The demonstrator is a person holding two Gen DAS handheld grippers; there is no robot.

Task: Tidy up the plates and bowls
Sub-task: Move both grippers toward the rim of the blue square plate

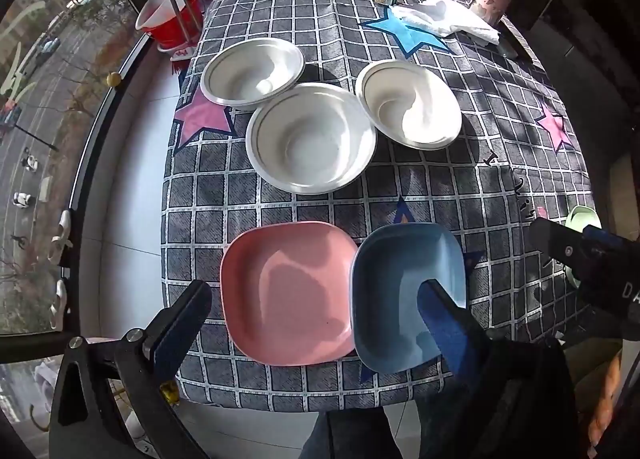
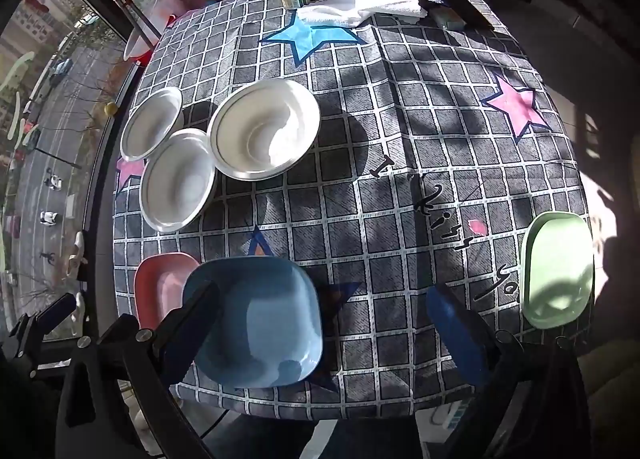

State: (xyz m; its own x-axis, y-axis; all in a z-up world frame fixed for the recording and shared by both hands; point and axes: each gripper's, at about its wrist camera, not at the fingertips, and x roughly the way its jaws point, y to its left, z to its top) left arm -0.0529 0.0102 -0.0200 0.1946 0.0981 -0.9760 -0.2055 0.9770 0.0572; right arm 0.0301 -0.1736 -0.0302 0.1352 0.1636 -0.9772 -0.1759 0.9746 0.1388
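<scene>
Left tool [image 1: 316, 323] nearest, fingers spread wide, gripping nothing, over the pink plate [image 1: 290, 293] at the table's [image 1: 500, 195] near edge. Blue plate [image 1: 404, 283] just beside it, both square with rounded corners. Right tool [image 2: 320, 323] also spread wide and unloaded, above the blue plate [image 2: 260, 319]. Green plate [image 2: 558, 269] at the right edge. Three white round bowls [image 1: 310, 137] with thin dark rim lines cluster toward the left edge, rims overlapping.
</scene>
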